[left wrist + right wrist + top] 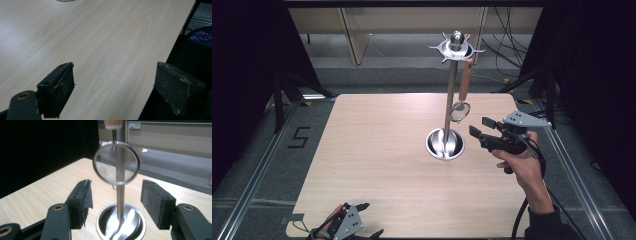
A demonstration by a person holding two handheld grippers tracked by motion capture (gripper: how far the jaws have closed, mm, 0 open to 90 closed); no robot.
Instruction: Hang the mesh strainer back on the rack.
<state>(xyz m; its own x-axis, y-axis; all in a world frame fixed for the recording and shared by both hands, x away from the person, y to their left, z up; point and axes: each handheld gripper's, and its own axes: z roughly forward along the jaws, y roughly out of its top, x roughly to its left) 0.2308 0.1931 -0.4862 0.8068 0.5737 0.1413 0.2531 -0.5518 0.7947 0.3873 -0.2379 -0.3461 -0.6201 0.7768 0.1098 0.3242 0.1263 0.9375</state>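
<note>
Small round wire-mesh strainer with a wooden handle (461,95) hangs from a hook of the tall steel utensil stand (451,100), at roughly 1 o'clock on the pale wood table (377,155). Stand's round dished base (445,143) sits on the table. Right gripper view: strainer ring (116,162) blurred, handle cut off at top edge, stand pole behind it. Right gripper (478,129) near, at the strainer's 4 o'clock; jaws apart, empty. Left gripper (362,220) at 7 o'clock table edge, partly cut off; jaws apart over bare wood.
</note>
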